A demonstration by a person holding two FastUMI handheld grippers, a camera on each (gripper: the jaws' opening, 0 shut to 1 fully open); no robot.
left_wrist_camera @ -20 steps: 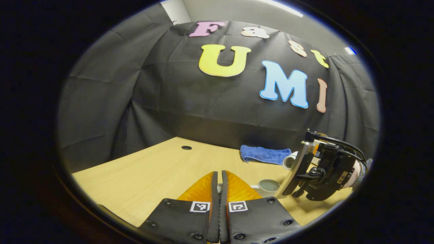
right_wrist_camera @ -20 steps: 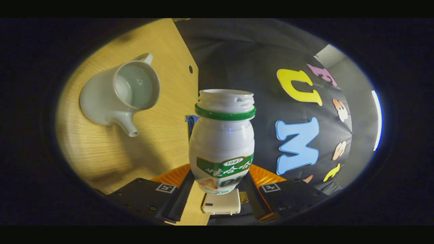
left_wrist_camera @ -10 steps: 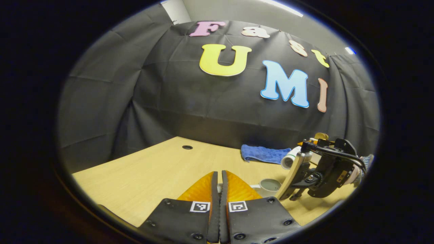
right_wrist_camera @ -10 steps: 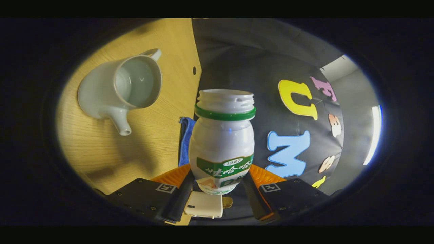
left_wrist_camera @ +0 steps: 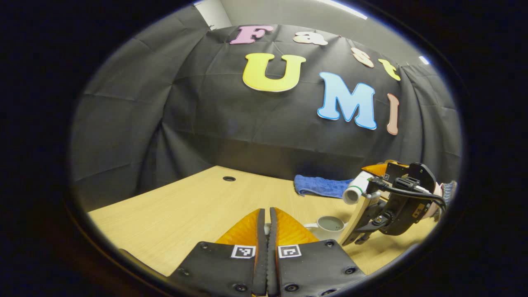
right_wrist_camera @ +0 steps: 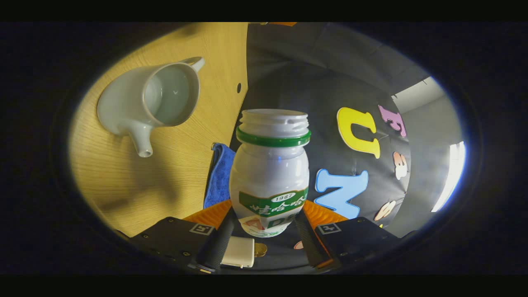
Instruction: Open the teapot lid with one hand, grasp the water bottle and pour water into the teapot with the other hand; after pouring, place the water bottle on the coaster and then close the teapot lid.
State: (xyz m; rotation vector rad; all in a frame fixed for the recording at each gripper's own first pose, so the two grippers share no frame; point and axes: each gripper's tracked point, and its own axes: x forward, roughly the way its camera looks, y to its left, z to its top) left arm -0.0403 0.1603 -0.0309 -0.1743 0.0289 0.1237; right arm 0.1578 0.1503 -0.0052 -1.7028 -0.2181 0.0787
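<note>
1. The right hand-held gripper [right_wrist_camera: 268, 225] holds the water bottle [right_wrist_camera: 270, 173], one finger pressed on each side of its lower body. The bottle is uncapped and tipped over toward the teapot [right_wrist_camera: 150, 103]; in the left gripper view its mouth [left_wrist_camera: 350, 194] hangs above and just right of the pot.
2. The bottle looks like thin white plastic: light, smooth and somewhat squeezable. The wide belly below the green ring is the sensible place to hold it, as now. A hard squeeze could dent it, and a loose one could let it slip as it is tilted.
3. The teapot stands on the bench [right_wrist_camera: 123, 181], lid off, mouth open. It looks like glazed ceramic: stiff, heavy for its size, slippery and easy to chip at the spout and handle.
4. The left hand-held gripper [left_wrist_camera: 267, 218] has its fingers closed almost together. A small pale thing sits at the tips, probably the lid's knob, but I cannot tell for sure, so I cannot say whether it holds anything.
5. The right gripper view looks straight into the pot, where the inside seems to hold some water, and shows the spout clearly.
6. The left gripper view shows the bottle's height over the pot, the blue cloth [left_wrist_camera: 319, 186] at the far edge of the bench, and the hand behind the right hand-held gripper.
</note>
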